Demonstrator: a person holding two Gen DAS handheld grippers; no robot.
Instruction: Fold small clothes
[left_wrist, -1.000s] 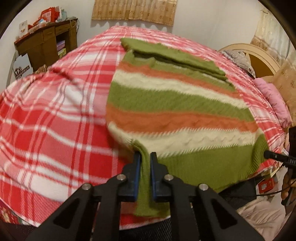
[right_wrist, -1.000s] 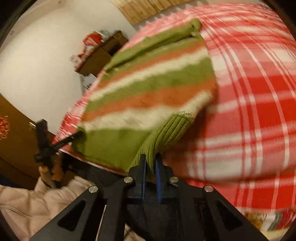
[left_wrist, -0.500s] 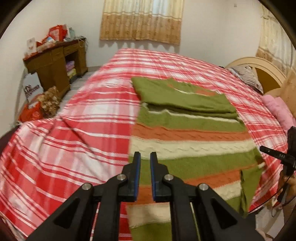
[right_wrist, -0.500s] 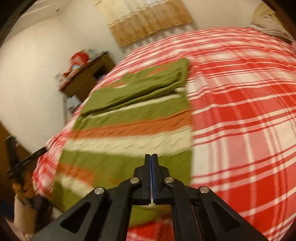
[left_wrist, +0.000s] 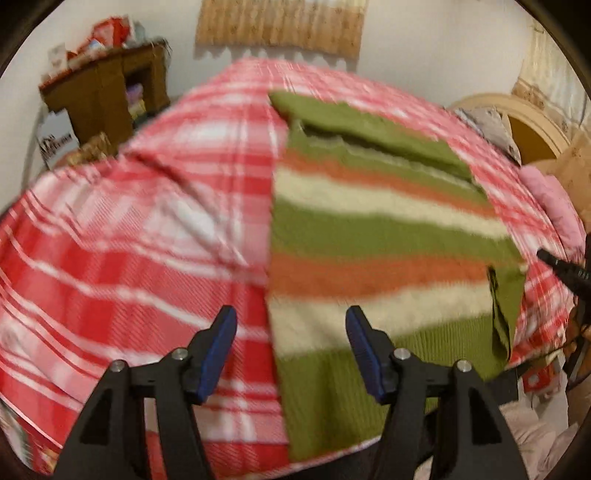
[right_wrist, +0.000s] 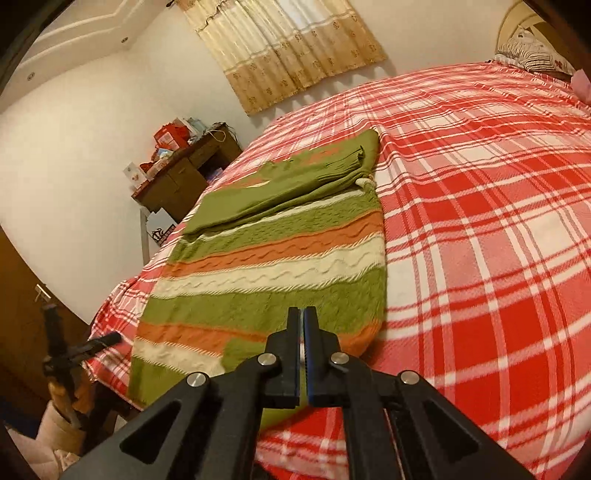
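Observation:
A knitted sweater striped green, orange and cream lies flat on the red plaid bed cover. Its green upper part is folded over at the far end, and a hem corner is turned up at the near right. My left gripper hovers over the sweater's near left edge. Its jaws are opening and nothing is pressed between the blue pads. In the right wrist view, my right gripper is shut and empty above the near end of the sweater.
A wooden desk piled with boxes stands by the wall left of the bed. A headboard and a pink pillow are at the right. A black rod-like object sticks up at the bed's near edge. Plaid cover spreads wide on the right.
A second ago both grippers were shut on the sweater's green hem. Both have let go and the sweater lies flat. The left jaws have spread apart; the right gripper has risen.

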